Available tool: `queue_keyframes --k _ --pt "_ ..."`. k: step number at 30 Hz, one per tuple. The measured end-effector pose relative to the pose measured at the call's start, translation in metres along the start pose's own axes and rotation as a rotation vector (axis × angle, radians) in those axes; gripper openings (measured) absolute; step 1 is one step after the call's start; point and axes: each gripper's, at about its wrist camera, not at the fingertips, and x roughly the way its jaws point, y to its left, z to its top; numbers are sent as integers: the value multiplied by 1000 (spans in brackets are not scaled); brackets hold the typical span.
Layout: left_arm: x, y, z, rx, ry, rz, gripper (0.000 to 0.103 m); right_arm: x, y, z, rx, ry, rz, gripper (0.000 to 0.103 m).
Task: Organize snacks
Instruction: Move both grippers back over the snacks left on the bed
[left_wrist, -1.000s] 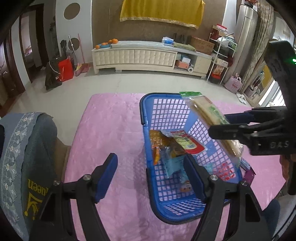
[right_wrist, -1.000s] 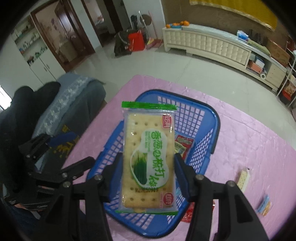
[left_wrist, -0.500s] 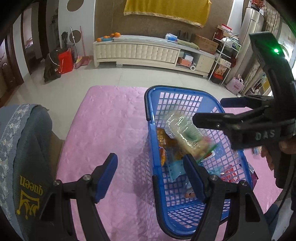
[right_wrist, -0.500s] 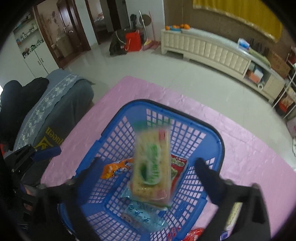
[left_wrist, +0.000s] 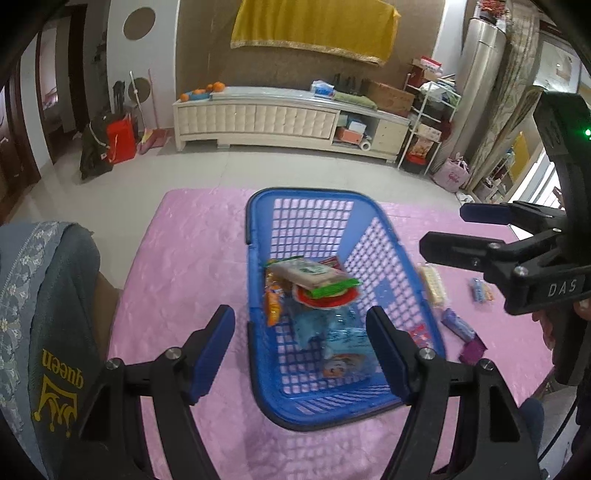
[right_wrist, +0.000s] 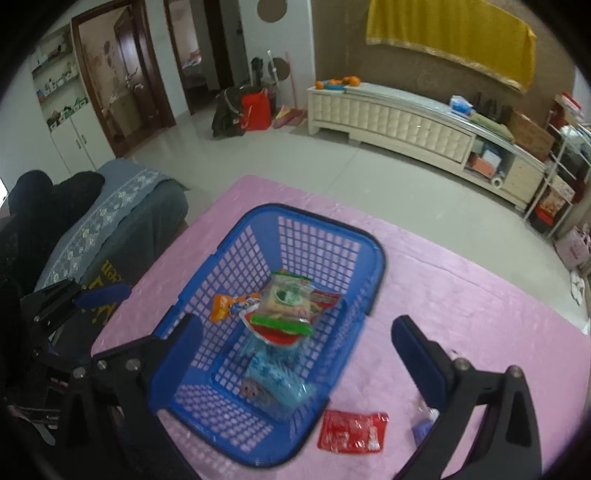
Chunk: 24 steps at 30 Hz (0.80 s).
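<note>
The right tool (right_wrist: 295, 347) is seen spread to its widest, with nothing pinched between its blue-padded fingers (right_wrist: 413, 347); it is held above the near end of the blue basket (right_wrist: 325, 225). The left tool (left_wrist: 301, 350) is likewise spread, and nothing is gripped by it, though the near left wall of the basket (left_wrist: 258, 369) is framed between its fingers. In the left wrist view the right tool (left_wrist: 443, 232) is seen at the right edge, its two arms parted above the tabletop (left_wrist: 177, 258), which is covered by a pink cloth.

Inside the basket a green-and-white cracker packet (right_wrist: 286, 301) is found lying on top of a red packet (right_wrist: 325, 299), with an orange packet (right_wrist: 225, 306) beside them and a light blue packet (right_wrist: 273, 380) nearer the tools. Outside the basket, on the right side of the tabletop, a red wrapper (right_wrist: 352, 430) is seen just beside the basket wall. Further loose snacks are visible in the left wrist view: a pale cracker packet (left_wrist: 434, 286), a purple packet (left_wrist: 458, 325), and a small blue-and-orange packet (left_wrist: 480, 290) well apart from the basket

A grey cloth-covered chair (right_wrist: 110, 221) stands at the left of the tabletop
</note>
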Motion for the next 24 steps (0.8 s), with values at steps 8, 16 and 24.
queue_keyframes --k 8,16,24 --pt "-33 -34 -2 34 -40 -22 72 -51 -14 -27 40 -47 -28 103" --pt "-49 -70 -11 68 -57 -60 79 -95 -40 -56 96 -106 -65 103" --pt "-41 -101 -13 71 -34 -79 80 -114 -70 -87 130 -114 -90 103"
